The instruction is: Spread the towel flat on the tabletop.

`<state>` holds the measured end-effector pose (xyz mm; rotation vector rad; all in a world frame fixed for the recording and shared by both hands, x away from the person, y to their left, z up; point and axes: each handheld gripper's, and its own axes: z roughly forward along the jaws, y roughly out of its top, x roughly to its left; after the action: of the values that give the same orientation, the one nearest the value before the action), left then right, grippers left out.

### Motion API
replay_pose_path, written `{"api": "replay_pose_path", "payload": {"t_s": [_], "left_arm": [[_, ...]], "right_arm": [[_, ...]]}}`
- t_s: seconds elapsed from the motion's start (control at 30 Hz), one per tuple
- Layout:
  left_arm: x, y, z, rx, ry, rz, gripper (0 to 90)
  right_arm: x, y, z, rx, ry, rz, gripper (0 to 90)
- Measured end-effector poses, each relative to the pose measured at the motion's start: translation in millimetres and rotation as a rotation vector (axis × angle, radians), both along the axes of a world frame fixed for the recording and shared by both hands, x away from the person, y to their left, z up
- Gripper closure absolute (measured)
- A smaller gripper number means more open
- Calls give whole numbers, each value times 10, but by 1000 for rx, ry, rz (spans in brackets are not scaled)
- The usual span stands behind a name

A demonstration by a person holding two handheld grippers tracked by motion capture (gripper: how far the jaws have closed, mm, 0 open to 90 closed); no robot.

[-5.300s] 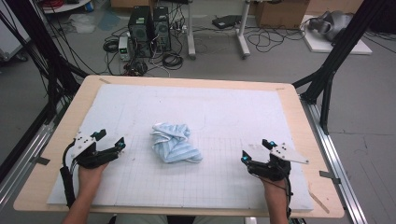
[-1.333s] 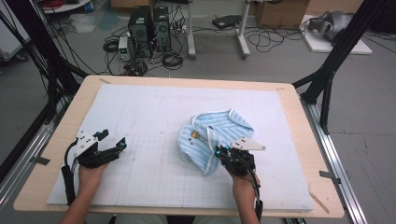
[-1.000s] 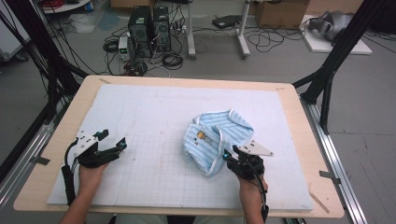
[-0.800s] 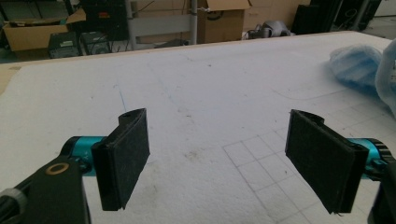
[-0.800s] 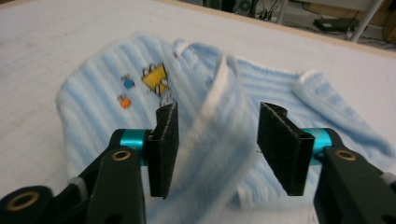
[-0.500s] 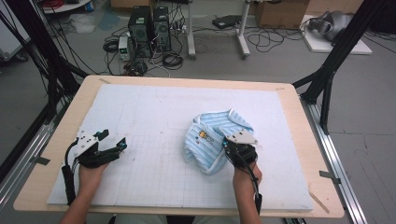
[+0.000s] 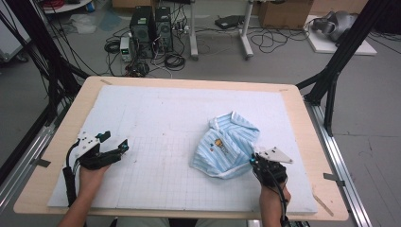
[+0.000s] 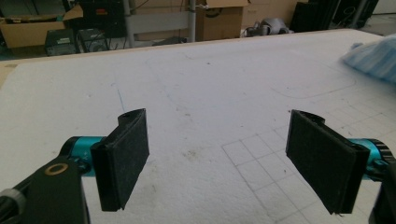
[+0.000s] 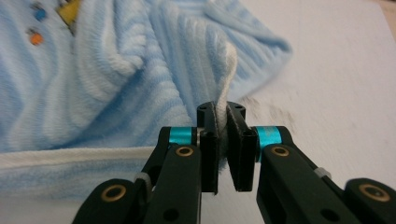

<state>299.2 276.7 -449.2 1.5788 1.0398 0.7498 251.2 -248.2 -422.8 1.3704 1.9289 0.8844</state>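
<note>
A small blue-and-white striped garment (image 7: 226, 146) with a yellow chest emblem lies rumpled on the white foam mat (image 7: 156, 118), right of centre. My right gripper (image 7: 257, 162) sits at its lower right edge. Up close, the right gripper (image 9: 223, 140) is shut on a white-trimmed fold of the striped garment (image 9: 102, 70). My left gripper (image 7: 116, 147) rests at the mat's left side, far from the cloth. In its own view the left gripper (image 8: 229, 156) stands wide open over bare mat, with the garment (image 8: 373, 56) at the far right edge.
The mat covers a wooden table (image 7: 302, 109) with black frame posts at its corners. Computer towers (image 7: 151, 23), cables and boxes stand on the floor beyond the far edge.
The garment, first bunched at the centre, now lies spread right of centre. My right gripper has pulled its gripped edge back toward the near right. The left gripper has stayed put.
</note>
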Motion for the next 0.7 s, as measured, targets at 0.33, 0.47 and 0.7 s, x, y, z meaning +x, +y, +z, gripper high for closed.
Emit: {"api": "replay_pose_path", "payload": {"t_s": [0.33, 0.47, 0.7], "left_arm": [[2, 54, 32, 9, 20, -11, 199], [9, 98, 81, 5, 10, -7, 198], [2, 189, 103, 15, 20, -6, 199]], "right_arm": [[139, -37, 233, 184, -102, 51, 437], [464, 226, 343, 219, -84, 148, 408], [976, 711, 299, 176, 15, 259, 427]]}}
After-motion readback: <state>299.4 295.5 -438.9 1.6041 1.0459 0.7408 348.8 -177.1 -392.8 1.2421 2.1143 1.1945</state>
